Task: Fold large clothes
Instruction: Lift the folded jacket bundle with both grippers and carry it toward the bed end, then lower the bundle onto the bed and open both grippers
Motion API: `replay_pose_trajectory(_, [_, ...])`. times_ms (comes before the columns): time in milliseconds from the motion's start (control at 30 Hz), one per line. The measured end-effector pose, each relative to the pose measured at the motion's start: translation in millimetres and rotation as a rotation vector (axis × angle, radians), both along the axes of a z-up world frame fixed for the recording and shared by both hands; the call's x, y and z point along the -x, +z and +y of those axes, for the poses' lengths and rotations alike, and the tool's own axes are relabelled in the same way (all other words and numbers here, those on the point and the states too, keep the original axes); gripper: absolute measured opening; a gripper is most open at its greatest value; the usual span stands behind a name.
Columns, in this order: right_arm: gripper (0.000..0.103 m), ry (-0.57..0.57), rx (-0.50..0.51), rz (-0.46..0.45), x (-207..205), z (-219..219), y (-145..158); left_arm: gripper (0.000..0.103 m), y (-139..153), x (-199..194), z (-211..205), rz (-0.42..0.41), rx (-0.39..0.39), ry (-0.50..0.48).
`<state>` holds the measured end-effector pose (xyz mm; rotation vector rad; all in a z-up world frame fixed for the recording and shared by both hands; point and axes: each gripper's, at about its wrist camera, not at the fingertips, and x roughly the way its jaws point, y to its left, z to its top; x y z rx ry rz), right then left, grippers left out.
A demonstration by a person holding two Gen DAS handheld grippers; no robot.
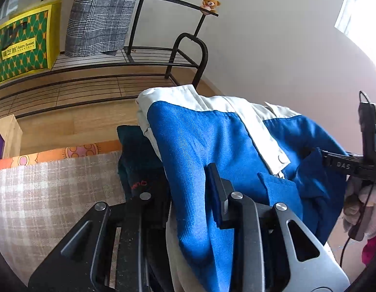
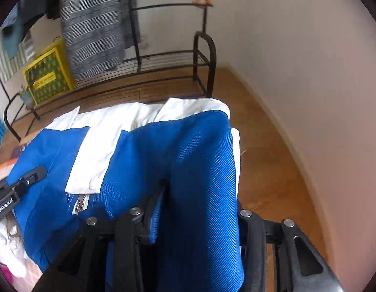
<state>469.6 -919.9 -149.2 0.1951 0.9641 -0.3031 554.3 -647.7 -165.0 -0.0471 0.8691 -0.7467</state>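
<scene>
Nearest, the left gripper (image 1: pixel 188 194) and the right gripper (image 2: pixel 200 206) each have a fold of the blue-and-white jacket (image 1: pixel 200 146) between their fingers; whether the pads press on it cannot be told. The jacket drapes over both grippers above the checked cloth (image 1: pixel 54 189). Beyond stand a metal rack (image 1: pixel 115 58) and a yellow-green bag (image 1: pixel 25 41).

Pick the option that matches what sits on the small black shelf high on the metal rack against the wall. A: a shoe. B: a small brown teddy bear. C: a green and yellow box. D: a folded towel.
B: a small brown teddy bear sits on the little shelf of the black metal rack, and the right wrist view shows it too, above the blue and white jacket.
</scene>
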Motion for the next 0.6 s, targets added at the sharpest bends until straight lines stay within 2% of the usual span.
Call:
replay_pose_trajectory(67, [0.043,-0.023,0.004,0.016,2,-4,-11,0.034,6,5,-2,-0.024,-0.032,-0.005])
replay_pose_trajectory(200, [0.045,-0.058,-0.009,0.0,9,-5,-8,0.034,19,13,8,-0.01,-0.02,0.011])
replay_pose_trajectory(333, [0.055,-0.095,0.098,-0.006,20,2,11,0.034,43,30,26,-0.055,0.001,-0.001])
replay_pose_trajectory(400, [0.055,-0.14,0.161,-0.004,27,1,18,0.034,55,38,34,-0.087,0.007,-0.009])
replay_pose_trajectory(533, [0.048,-0.149,0.218,0.121,26,6,5,0.034,80,69,51,-0.146,0.007,-0.028])
replay_pose_trajectory(600, [0.048,-0.162,0.225,0.112,34,11,9,0.034,93,86,60,-0.179,-0.001,-0.046])
